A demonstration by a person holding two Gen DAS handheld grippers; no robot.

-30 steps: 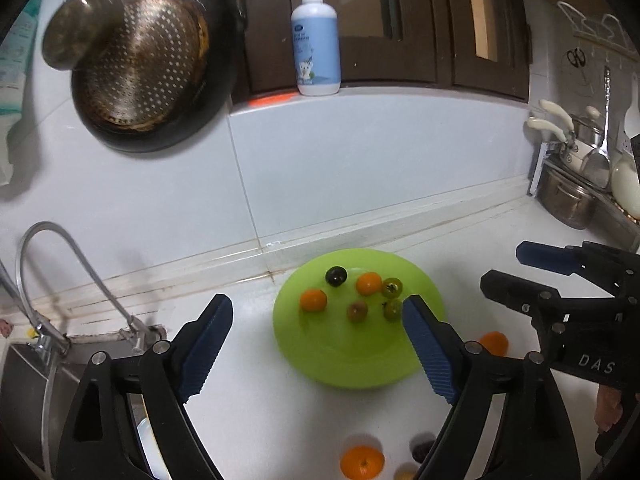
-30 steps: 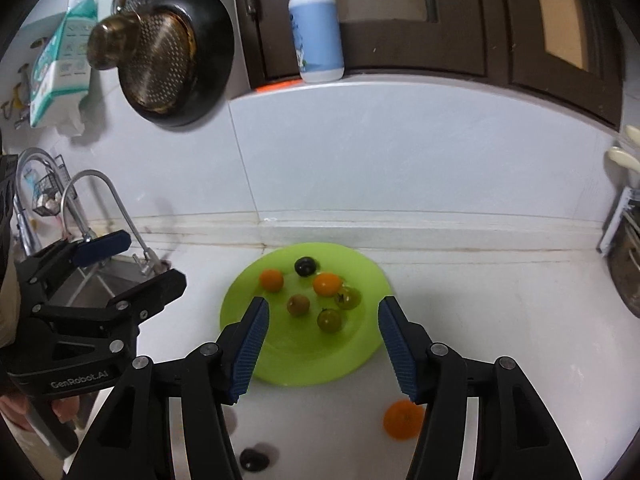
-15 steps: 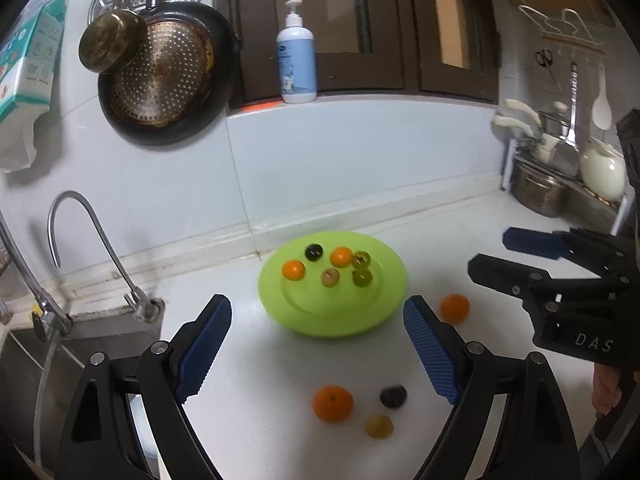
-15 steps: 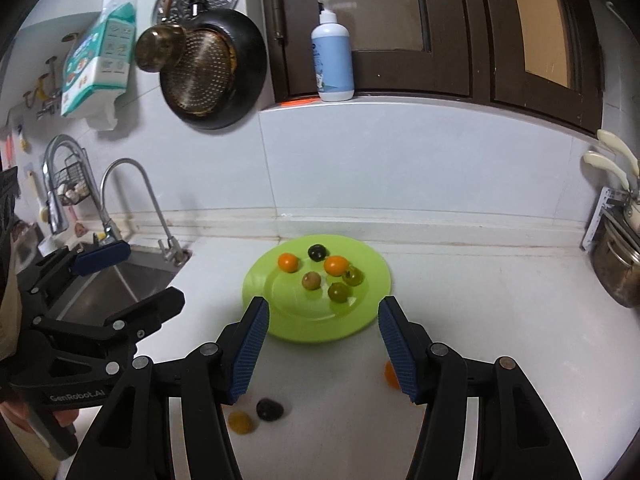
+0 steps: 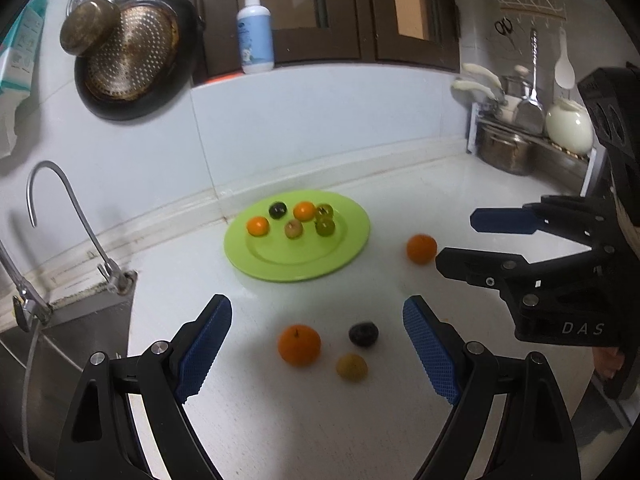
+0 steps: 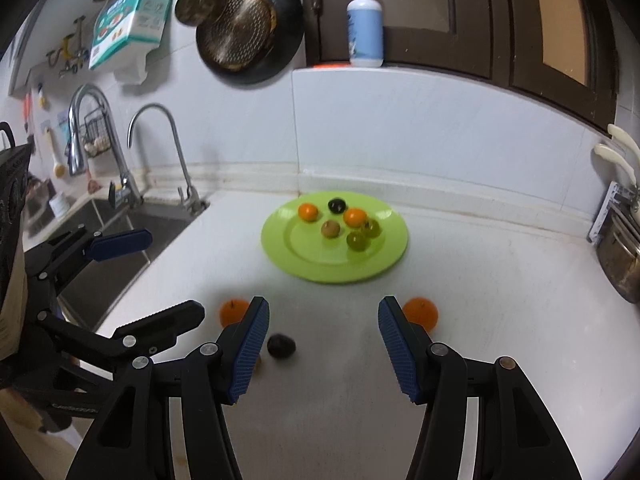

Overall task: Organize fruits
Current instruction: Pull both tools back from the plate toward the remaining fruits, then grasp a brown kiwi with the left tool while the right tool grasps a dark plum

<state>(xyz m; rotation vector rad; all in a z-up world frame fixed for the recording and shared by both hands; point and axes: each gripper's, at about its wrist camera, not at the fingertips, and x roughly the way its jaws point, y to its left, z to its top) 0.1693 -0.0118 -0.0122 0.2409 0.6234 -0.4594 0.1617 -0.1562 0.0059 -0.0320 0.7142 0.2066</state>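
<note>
- Left claw (image 5: pixel 316 344) spread wide above the white surface (image 5: pixel 280 420), nothing between its blue pads (image 5: pixel 204 344).
- Framed between those fingers, lying loose on the surface: an orange (image 5: pixel 299 344), a dark plum (image 5: pixel 363 334) just right of it, and a small yellowish fruit (image 5: pixel 351 367) nearest the camera.
- Right claw (image 6: pixel 320 344) parted to a moderate gap, also empty, held over bare surface.
- Beside its right finger, partly hidden, a second orange (image 6: pixel 422 313); near its left finger the first orange and the dark plum again.
- Green plate (image 5: pixel 348 248) farther back by the wall, carrying six small fruits: two orange, one dark, one brownish, two greenish.
- Second orange well apart from the plate's right rim, on the surface.
- Sink (image 6: pixel 120 232) and taps off to the left; soap bottle (image 5: pixel 256 36) on the ledge above the plate.
</note>
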